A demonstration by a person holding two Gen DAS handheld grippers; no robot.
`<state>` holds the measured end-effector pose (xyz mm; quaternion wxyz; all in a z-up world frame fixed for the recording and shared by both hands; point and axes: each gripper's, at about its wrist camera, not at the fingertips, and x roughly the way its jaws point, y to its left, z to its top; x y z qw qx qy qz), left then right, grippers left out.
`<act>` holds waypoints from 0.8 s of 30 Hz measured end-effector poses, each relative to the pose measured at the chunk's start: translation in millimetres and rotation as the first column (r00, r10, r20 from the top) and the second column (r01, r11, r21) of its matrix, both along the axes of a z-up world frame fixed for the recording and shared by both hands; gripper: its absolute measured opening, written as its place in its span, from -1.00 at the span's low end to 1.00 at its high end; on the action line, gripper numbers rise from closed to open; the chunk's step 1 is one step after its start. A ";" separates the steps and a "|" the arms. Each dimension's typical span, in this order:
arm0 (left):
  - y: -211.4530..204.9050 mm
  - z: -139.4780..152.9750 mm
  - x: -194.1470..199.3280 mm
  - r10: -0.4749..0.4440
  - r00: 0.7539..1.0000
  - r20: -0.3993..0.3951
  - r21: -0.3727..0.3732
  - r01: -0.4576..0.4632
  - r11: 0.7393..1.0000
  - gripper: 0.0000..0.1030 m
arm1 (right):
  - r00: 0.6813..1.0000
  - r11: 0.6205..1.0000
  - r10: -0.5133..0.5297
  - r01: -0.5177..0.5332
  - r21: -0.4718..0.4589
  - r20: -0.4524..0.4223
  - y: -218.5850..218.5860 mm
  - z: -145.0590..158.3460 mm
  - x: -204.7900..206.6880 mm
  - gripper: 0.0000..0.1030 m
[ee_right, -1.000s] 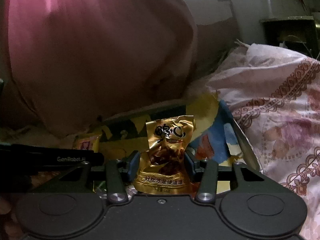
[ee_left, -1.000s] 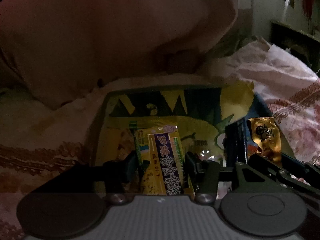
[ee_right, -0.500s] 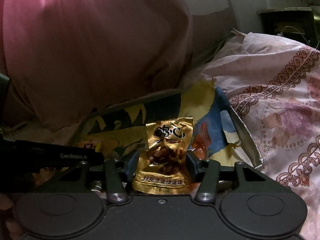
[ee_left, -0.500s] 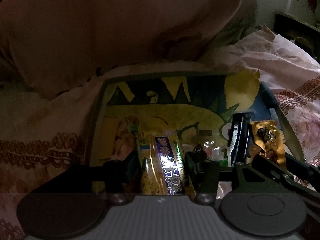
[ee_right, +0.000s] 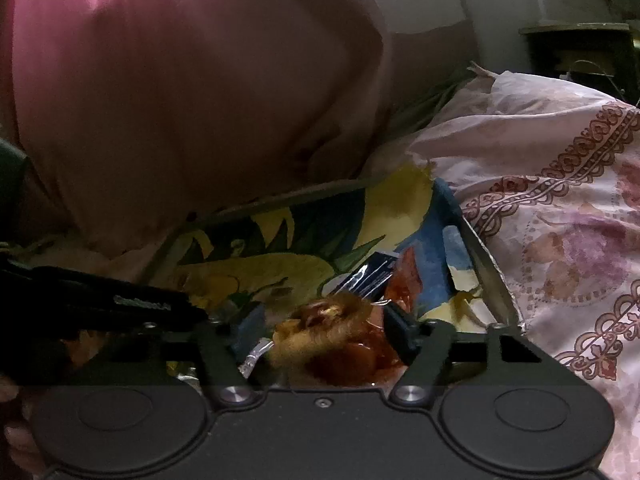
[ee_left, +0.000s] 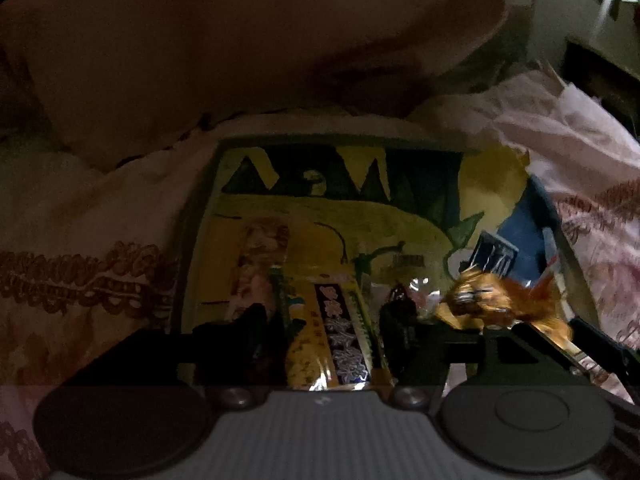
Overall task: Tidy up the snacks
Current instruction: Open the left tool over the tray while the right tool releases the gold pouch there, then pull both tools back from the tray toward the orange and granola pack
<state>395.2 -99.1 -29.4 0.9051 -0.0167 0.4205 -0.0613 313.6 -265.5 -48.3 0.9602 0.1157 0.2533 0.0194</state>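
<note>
Both grippers have just been opening: the right gripper (ee_right: 320, 324) has let its gold packet (ee_right: 320, 330) drop, blurred, between spread fingers, and the left gripper (ee_left: 320, 320) stands wide around the yellow sachet (ee_left: 332, 332), which is tipping loose. Each lands in the illustrated tray (ee_left: 304, 216) on the bed (ee_right: 560, 200). These foil packs look light, crinkly and slippery; I judge a sealed edge the surest hold.
</note>
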 end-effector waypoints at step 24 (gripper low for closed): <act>37.3 111.8 -125.9 0.060 0.958 0.281 0.045 -0.076 0.996 0.99 | 0.983 0.998 -0.054 0.056 -0.005 0.176 -25.3 84.7 -96.2 0.99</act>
